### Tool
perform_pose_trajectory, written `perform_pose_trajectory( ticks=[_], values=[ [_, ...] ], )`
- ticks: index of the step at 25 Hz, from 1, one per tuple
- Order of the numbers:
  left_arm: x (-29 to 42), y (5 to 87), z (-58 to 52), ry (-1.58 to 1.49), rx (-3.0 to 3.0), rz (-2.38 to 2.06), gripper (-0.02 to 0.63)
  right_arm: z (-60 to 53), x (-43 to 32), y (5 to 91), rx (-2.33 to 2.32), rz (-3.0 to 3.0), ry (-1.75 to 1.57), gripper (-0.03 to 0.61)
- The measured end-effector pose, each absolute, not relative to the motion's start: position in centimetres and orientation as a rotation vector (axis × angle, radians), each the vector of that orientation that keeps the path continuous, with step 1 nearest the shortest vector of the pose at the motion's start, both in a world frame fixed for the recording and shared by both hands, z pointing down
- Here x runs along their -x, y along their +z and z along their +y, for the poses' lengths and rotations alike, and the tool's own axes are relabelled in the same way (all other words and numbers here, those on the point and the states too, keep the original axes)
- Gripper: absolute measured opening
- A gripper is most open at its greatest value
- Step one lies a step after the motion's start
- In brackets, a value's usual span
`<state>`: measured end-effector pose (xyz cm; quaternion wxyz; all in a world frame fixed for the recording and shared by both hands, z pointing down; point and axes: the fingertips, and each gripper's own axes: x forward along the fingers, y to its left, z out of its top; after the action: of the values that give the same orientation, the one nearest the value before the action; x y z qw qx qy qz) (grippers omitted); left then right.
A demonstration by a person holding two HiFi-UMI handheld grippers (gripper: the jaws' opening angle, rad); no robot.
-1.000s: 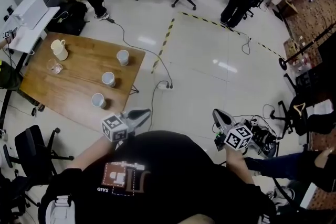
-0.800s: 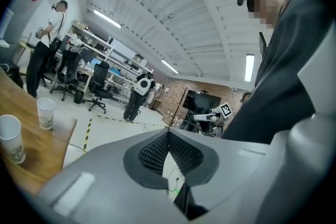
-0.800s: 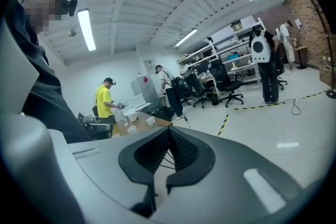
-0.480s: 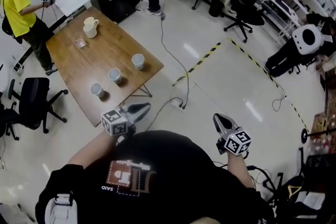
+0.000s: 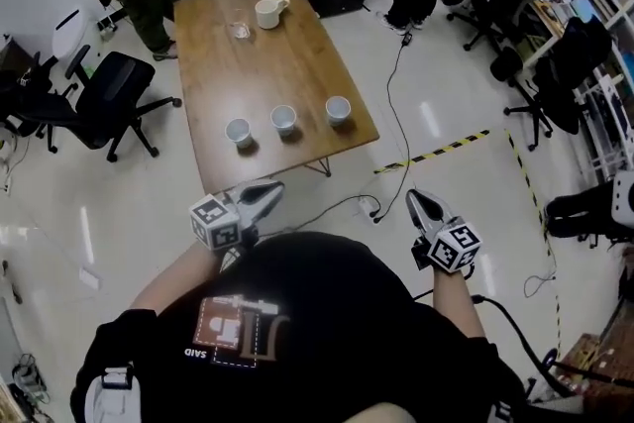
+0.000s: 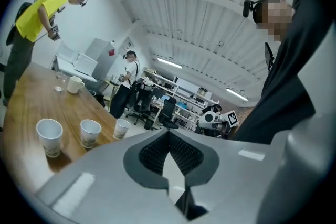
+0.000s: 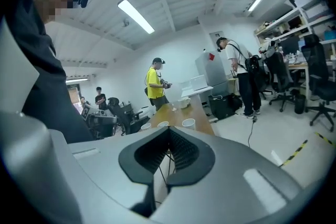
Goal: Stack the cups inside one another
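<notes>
Wooden table (image 5: 297, 64), three cups (image 5: 284, 119) in row, mug (image 5: 265, 13), glass (image 5: 238, 23) beyond, chair (image 5: 114, 89) beside, left gripper (image 5: 271, 188) and right gripper (image 5: 412, 199) fingers (image 5: 253, 199) closed

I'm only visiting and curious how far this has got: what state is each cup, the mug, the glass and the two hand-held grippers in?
Left cup: upright, unstacked.
Middle cup: upright, unstacked.
Right cup: upright, unstacked.
Mug: upright, at the table's far end.
Glass: upright, contents unclear.
Left gripper: jaws shut, empty.
Right gripper: jaws shut, empty.
</notes>
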<state>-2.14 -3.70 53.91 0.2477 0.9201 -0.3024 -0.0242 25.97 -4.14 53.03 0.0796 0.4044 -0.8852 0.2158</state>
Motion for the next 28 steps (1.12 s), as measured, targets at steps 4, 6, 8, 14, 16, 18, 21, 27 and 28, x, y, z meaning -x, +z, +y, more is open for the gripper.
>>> perform_pose_trajectory(
  ticks=[4, 6, 8, 14, 16, 18, 21, 27, 28],
  values=[
    [5.8, 54.5, -5.4, -0.102, -2.479, -0.874, 0.003, -9.0, -21.3, 52.4, -1.108, -2.658, 0.581, 0.014],
    [6.8, 54.7, -6.7, -0.096, -2.483, -0.894, 0.002, -11.5, -20.1, 51.9, -1.088, -2.670, 0.563, 0.014],
    [7.6, 54.6, -7.9, -0.098, -2.478, -0.938, 0.002, -13.5, -19.2, 51.6, -1.057, -2.682, 0.565, 0.014],
    [10.1, 54.4, -10.1, -0.158, -2.377, -1.192, 0.003, -19.3, -17.3, 53.4, -0.824, -2.713, 0.540, 0.014],
    [10.5, 54.4, -10.3, -0.159, -2.325, -1.317, 0.002, -21.5, -16.6, 54.4, -0.709, -2.736, 0.532, 0.014],
    [10.3, 54.0, -10.3, -0.172, -2.264, -1.426, 0.003, -23.2, -15.9, 54.9, -0.586, -2.749, 0.506, 0.014],
    [9.5, 53.3, -9.8, -0.197, -2.164, -1.569, 0.002, -24.6, -15.0, 55.1, -0.380, -2.751, 0.423, 0.014],
    [8.4, 53.6, -7.1, -0.224, -2.013, -1.738, 0.003, -26.2, -12.7, 57.1, -0.136, -2.698, 0.293, 0.015],
    [8.6, 53.7, -6.6, -0.226, -1.995, -1.752, 0.003, -26.0, -12.2, 57.6, -0.114, -2.682, 0.267, 0.040]
  ],
)
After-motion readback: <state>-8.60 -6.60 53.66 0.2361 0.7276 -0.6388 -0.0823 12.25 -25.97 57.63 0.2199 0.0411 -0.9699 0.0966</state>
